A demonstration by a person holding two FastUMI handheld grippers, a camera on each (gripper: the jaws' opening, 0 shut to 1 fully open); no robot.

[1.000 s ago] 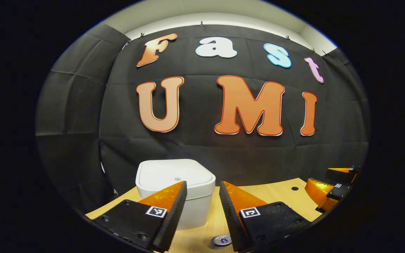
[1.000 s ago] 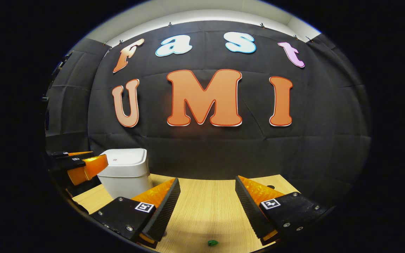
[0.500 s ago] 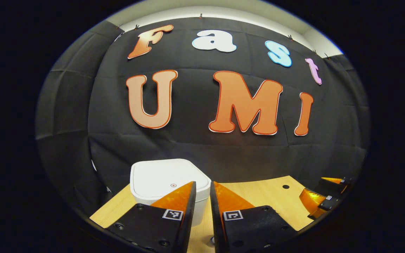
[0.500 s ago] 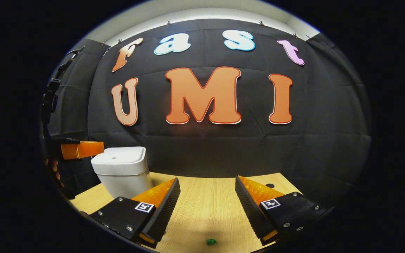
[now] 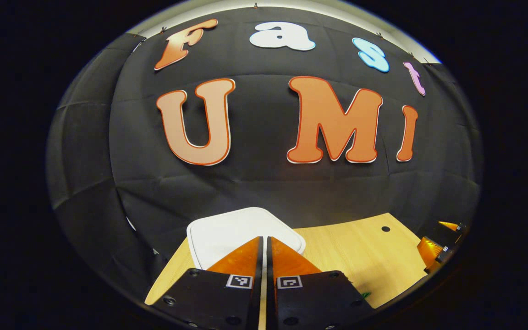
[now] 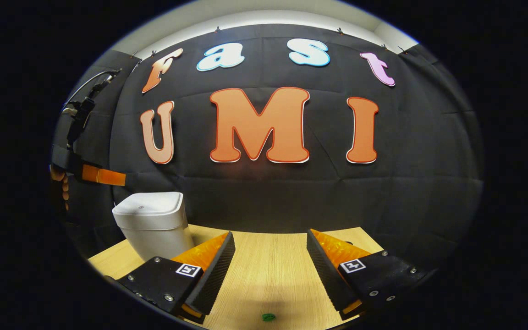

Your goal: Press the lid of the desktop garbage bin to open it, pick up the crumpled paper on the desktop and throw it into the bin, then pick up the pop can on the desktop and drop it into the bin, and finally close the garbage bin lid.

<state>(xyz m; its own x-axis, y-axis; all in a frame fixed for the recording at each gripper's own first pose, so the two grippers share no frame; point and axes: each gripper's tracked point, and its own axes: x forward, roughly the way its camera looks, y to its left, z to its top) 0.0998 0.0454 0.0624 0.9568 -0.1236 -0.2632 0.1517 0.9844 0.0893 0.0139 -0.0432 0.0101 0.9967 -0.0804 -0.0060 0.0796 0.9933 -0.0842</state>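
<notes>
The white desktop bin (image 6: 151, 222) stands at the table's back left with its lid (image 5: 227, 233) down. My left gripper (image 5: 264, 238) is shut with nothing between its fingers. In the left gripper view its tips point over the lid's near edge. The right gripper view shows the left gripper (image 6: 108, 176) held by a hand (image 6: 57, 183), hovering above the bin's left side and clear of the lid. My right gripper (image 6: 271, 236) stands open and empty over the table's middle. A small green crumpled piece (image 6: 268, 316) lies on the wood just below it.
The wooden table (image 6: 268, 270) ends at the black cloth wall behind. A dark round hole (image 5: 385, 228) sits near its back right corner. My right gripper (image 5: 434, 238) shows at the far right of the left gripper view. A green scrap (image 5: 365, 294) lies by the table's near edge.
My left gripper's fingers have closed, and it has risen and moved forward over the bin. The can at the bottom of its view has gone out of sight. My right gripper has barely moved.
</notes>
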